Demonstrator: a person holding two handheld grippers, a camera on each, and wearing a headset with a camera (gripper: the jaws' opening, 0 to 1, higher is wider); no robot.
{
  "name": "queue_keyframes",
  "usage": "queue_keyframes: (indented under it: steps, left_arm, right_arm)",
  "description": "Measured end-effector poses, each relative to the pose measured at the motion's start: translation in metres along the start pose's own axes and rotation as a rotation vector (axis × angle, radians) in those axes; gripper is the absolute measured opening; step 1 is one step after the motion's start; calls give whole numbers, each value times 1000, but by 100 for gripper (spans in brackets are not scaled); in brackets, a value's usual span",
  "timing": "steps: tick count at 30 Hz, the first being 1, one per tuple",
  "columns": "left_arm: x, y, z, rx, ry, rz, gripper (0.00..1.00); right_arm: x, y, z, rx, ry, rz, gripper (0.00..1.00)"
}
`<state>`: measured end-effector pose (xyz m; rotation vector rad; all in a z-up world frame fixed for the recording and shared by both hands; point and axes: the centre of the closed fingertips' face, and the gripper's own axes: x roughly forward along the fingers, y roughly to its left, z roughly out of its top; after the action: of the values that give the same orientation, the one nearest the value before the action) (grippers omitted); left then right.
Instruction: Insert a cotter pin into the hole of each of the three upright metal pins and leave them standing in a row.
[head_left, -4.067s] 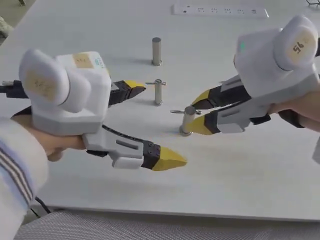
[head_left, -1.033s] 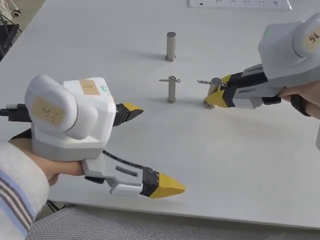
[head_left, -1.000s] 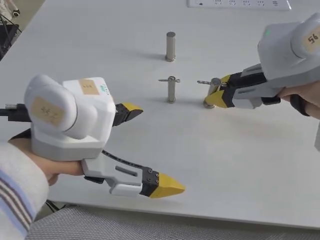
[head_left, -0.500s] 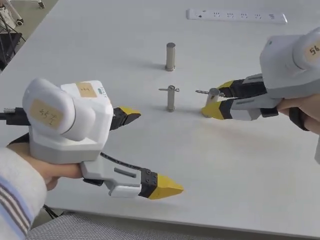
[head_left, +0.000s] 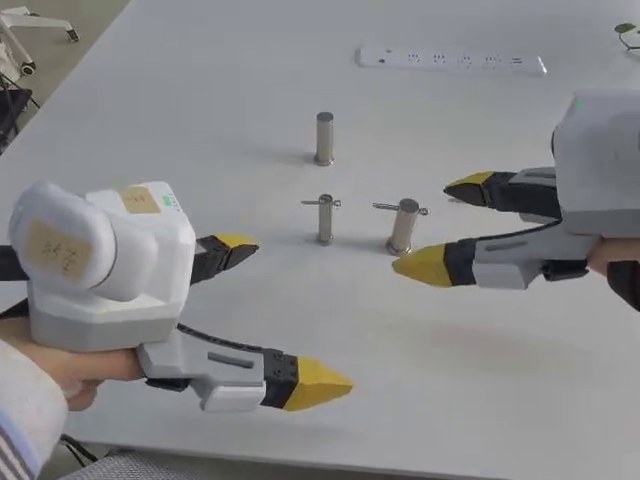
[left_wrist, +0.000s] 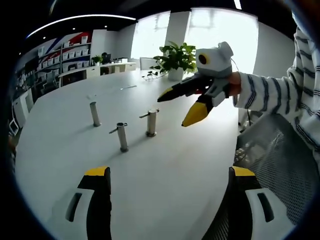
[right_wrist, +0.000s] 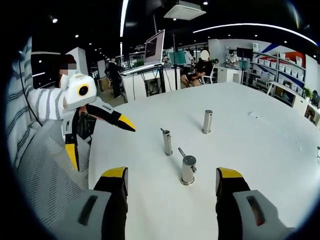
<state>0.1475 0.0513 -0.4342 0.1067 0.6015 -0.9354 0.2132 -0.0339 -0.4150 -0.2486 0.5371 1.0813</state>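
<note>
**Fingers (head_left: 430, 264) spread wide, both grippers empty**

Your right gripper (head_left: 421, 226) stands open just beside the nearest metal pin (head_left: 403, 230), not touching it. Your left gripper (head_left: 302, 310) hangs open, well apart. Nearest pin, middle pin (head_left: 325, 222) and far pin (head_left: 325, 137) stand upright on the white table (head_left: 500, 380). Cotter pins (head_left: 390, 208) cross the nearer two.

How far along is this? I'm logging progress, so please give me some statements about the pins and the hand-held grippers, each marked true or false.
1. The far metal pin, middle metal pin and near metal pin all stand upright. True.
2. The far metal pin carries a cotter pin. False: it is bare; cotter pins sit through the other two.
3. The right hand-held gripper is shut on the near metal pin. False: its jaws are spread wide and clamp nothing.
4. The left hand-held gripper is open and holds nothing. True.
5. A power strip lies beyond the pins. True.
</note>
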Motion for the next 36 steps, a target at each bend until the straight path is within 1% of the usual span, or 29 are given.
queue_keyframes:
  steps: [1,2,4,6,10,11,13,15,17,18,20,22,25,28,29,31,32,34,35,36]
  left_arm:
    - [0,1,0,-7,-1,2,97]
    - [0,1,0,-10,-1,2,97]
    - [-1,2,-2,-16,1,7,97]
    - [-1,4,-2,-18,1,10,97]
    - [-6,7,0,-31,-10,18,97]
    - [-7,9,0,-37,-13,22,97]
    - [-10,12,1,-43,-15,27,97]
    - [-12,14,2,-45,-18,27,97]
    - [-14,17,4,-50,-22,30,97]
    - [-15,19,5,-46,-22,34,97]
    - [-16,21,5,-46,-21,36,97]
    - [-16,24,6,-46,-21,40,97]
    - [-16,30,7,-50,-21,33,97]
    - [-15,38,14,-31,-17,14,97]
    - [-15,43,17,-21,-14,9,97]
    - [-14,50,24,-4,-13,8,97]
    - [-14,56,29,-2,-18,8,97]
    - [-11,63,46,-12,-60,-11,98]
    - [-10,68,57,-13,-90,-14,98]
    - [-9,72,64,-14,-106,-14,98]
  right_arm:
    - [-2,0,-2,3,-1,-5,71]
    - [-5,-1,-5,18,3,-24,71]
    - [-10,-1,-8,57,-16,-36,71]
    - [-16,2,-10,87,-31,-39,70]
    - [-29,7,-14,100,-42,-49,72]
    - [-33,6,-16,109,-44,-64,74]
    - [-40,6,-20,137,-49,-74,77]
    - [-45,5,-21,154,-60,-86,78]
    - [-51,4,-24,189,-59,-101,80]
    - [-53,2,-25,205,-63,-118,80]
    - [-57,-1,-27,218,-65,-139,82]
    - [-59,-4,-32,234,-66,-158,87]
    - [-61,-6,-37,268,-62,-162,90]
    - [-62,-5,-39,294,-65,-156,95]
    - [-63,-4,-39,295,-65,-155,95]
    - [-64,-1,-37,285,-72,-154,96]
    - [-64,2,-35,277,-79,-148,96]
    - [-64,5,-32,263,-89,-141,96]
    - [-65,6,-32,265,-85,-142,96]
    - [-65,7,-32,267,-85,-138,97]
